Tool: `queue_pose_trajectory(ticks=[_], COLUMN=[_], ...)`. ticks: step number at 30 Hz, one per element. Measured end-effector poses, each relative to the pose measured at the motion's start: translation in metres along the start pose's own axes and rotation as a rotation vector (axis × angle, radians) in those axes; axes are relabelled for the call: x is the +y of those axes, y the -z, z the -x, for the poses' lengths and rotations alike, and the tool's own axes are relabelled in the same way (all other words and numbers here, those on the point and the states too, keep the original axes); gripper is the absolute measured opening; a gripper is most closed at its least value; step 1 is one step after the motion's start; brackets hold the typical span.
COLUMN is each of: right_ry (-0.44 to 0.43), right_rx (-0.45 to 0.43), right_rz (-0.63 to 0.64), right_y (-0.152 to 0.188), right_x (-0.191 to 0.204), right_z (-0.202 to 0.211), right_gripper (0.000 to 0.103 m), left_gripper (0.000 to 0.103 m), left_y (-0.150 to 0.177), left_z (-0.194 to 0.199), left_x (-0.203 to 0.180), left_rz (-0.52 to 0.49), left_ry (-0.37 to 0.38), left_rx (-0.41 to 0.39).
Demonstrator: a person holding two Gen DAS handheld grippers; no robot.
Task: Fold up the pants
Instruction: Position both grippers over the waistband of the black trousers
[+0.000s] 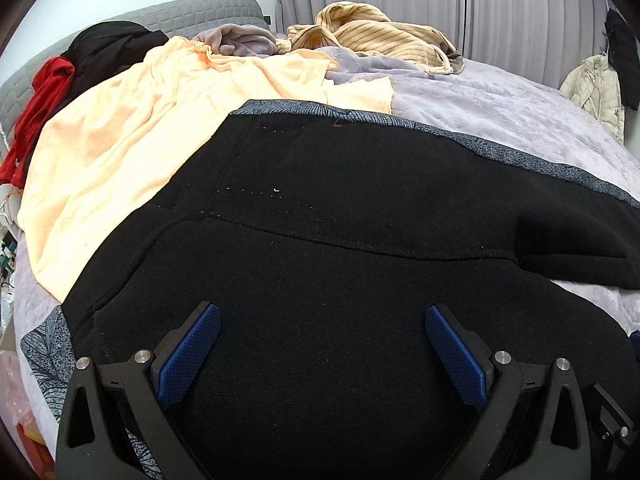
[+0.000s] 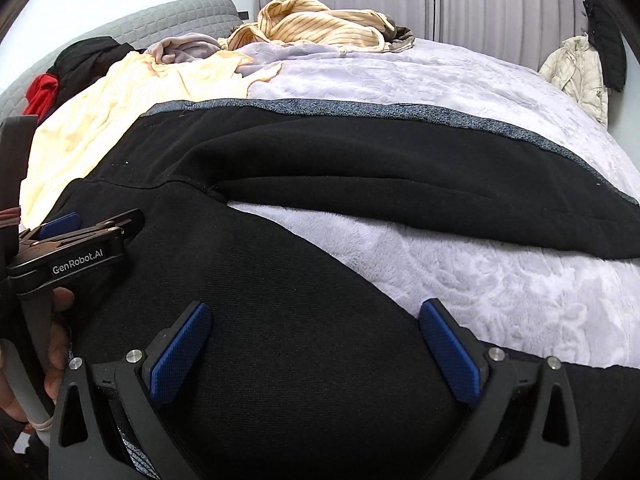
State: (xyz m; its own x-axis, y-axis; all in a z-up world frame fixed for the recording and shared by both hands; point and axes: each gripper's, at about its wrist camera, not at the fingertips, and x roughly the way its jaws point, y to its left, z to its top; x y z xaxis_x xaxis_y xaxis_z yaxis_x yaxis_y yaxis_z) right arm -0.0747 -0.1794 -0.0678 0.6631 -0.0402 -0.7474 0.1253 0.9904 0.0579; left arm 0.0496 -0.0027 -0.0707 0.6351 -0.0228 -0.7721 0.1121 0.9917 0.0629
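Black pants lie spread flat on the bed, with a grey patterned band along the far edge. The two legs part in a V toward the right, showing blanket between them. My left gripper hovers over the waist part, its blue pads wide apart and nothing between them. My right gripper stands open over the near leg, blue pads spread with only cloth below. The left gripper's body shows at the left of the right wrist view, held by a hand.
A pale lilac plush blanket covers the bed. A peach garment lies left of the pants. Striped cream clothing, a grey piece, black and red clothes pile near the grey headboard. Jackets hang at the right.
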Motion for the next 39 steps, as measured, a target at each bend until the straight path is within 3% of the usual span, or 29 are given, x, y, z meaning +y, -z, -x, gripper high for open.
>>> queue_pose_trajectory(ticks=[8,39], right_ry=[0.034,0.026], right_rx=[-0.003,-0.004], right_rz=[0.029,0.028], right_y=[-0.003,-0.0033], right_x=[0.0033,0.0014], right_z=[0.0049,0.0002], right_gripper=[0.103,0.103], left_gripper=[0.103,0.103], left_y=[-0.0002,0.0023], left_z=[-0.0007,-0.0004], left_x=[-0.0065,-0.0063], left_rz=[-0.001,0.018], left_ry=[-0.021,0.015], left_rx=[-0.072,-0.064])
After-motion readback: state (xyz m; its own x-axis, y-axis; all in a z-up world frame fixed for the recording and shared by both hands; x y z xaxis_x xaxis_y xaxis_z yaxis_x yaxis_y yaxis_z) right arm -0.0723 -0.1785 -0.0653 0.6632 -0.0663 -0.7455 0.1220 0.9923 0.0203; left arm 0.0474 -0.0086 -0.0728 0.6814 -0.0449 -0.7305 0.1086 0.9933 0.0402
